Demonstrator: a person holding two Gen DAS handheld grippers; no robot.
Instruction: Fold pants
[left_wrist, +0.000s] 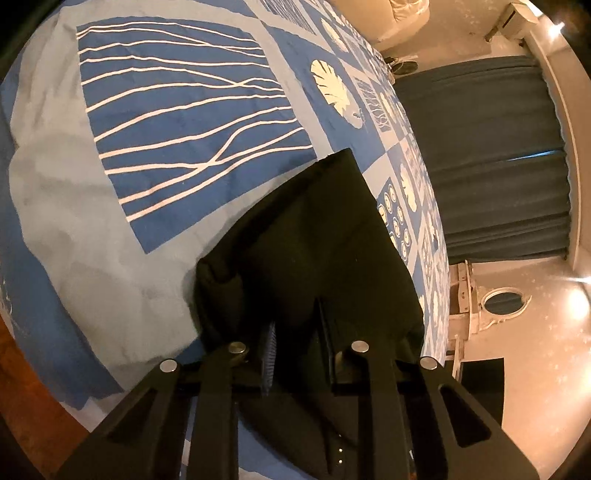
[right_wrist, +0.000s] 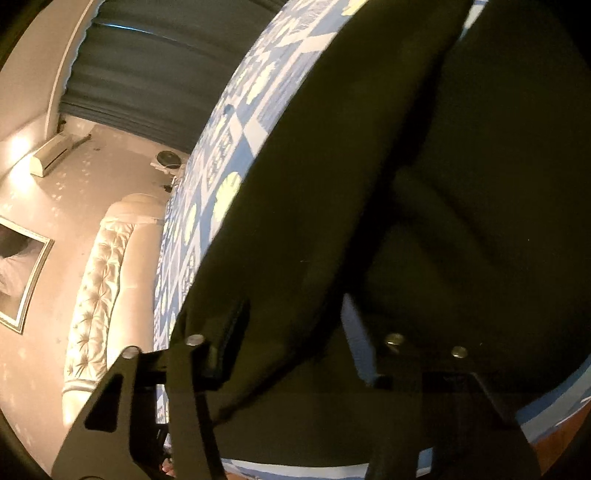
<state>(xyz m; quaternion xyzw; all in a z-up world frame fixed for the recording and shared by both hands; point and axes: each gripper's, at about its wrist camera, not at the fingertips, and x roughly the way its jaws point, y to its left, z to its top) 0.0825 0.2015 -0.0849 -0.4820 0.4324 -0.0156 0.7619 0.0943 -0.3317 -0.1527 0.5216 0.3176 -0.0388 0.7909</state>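
The black pants lie on a bed with a blue and grey patterned cover. In the left wrist view my left gripper has its jaws around a bunched edge of the pants, with cloth lying between the fingers. In the right wrist view the pants fill most of the frame, partly lifted. My right gripper has black cloth running between its fingers; the jaws stand apart with the fabric between them.
Dark blue curtains hang beyond the bed's far edge. A tufted cream headboard stands at the bed's end. A wall air conditioner and a framed picture are on the wall. Wooden floor shows below the bed.
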